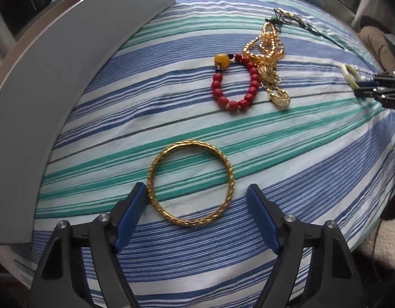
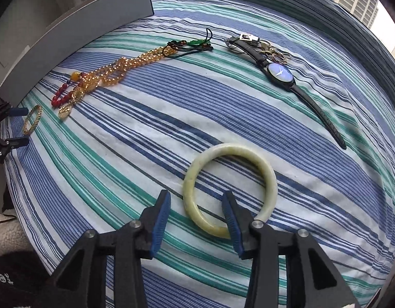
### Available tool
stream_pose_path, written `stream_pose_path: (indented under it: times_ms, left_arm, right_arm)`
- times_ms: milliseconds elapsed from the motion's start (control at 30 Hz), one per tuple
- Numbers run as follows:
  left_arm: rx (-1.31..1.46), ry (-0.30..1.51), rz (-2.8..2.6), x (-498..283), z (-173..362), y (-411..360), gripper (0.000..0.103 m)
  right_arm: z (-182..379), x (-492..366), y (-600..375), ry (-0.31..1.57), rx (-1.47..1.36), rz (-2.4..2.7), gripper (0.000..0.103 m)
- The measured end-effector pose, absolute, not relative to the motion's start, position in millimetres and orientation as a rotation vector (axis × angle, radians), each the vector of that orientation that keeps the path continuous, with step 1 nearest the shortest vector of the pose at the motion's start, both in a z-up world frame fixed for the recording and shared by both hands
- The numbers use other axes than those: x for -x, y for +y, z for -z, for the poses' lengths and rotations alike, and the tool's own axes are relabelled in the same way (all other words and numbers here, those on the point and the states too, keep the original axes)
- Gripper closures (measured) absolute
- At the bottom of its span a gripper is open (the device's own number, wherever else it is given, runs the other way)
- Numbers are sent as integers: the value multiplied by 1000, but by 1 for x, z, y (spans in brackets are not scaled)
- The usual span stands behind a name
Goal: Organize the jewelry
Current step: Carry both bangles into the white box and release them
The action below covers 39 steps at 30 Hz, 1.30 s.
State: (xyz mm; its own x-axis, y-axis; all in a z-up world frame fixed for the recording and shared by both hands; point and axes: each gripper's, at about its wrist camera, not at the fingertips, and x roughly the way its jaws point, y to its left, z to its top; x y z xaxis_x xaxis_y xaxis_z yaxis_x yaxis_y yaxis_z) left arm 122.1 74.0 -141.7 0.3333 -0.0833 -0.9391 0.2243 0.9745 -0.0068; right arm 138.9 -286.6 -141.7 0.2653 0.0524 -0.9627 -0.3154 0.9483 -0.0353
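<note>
On the striped bedsheet (image 1: 300, 174) a gold bangle (image 1: 191, 183) is laid flat, its ring facing up, between the spread fingers of the left claw (image 1: 197, 192); the left pad (image 1: 132, 215) is seen touching or just beside the bangle's outer rim, while the right pad is held apart from it. Farther along the sheet a red bead bracelet (image 1: 234, 84) with a yellow bead is found lying flat, touching a heap of gold bead necklace (image 1: 266, 48) that is stretched away from the camera toward a green-and-black cord charm (image 2: 192, 45). In the right wrist view, a pale jade bangle (image 2: 229, 190) is laid flat with the right claw (image 2: 197, 205) spread across its near-left arc: one finger is placed inside the ring, the other outside, and the rim is not pinched. A black-strapped watch (image 2: 282, 73) is stretched lengthwise from the far middle toward the near right, face up, with a cluster of thin rings (image 2: 274, 51) beside its far end. A grey box wall (image 2: 76, 36) is set along the sheet's left side.
</note>
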Motion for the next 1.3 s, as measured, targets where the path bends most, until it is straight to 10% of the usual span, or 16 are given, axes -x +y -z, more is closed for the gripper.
stream_pose_path:
  times_ms: [33,133,700,967,1300]
  left_arm:
    - [-120,1220,194,-123,141,75,34]
    - [-65,1219,187,-121,137,82,35]
    - [161,966,-14,-140,-16,217,35]
    - [338,1030,-202,-214,19,318,35]
    - [316,1118,-268,-254,78,332,34]
  right_arm:
    - [141,-138,-285,1280,252,-249,89]
    - [140,-138,-286,1300,215,-263,92]
    - [9,-194,-207,1032,-32,-444,92]
    - [-33,-282,-19,813,180,-682,93]
    - [50,-382,104,881,372,-616,92]
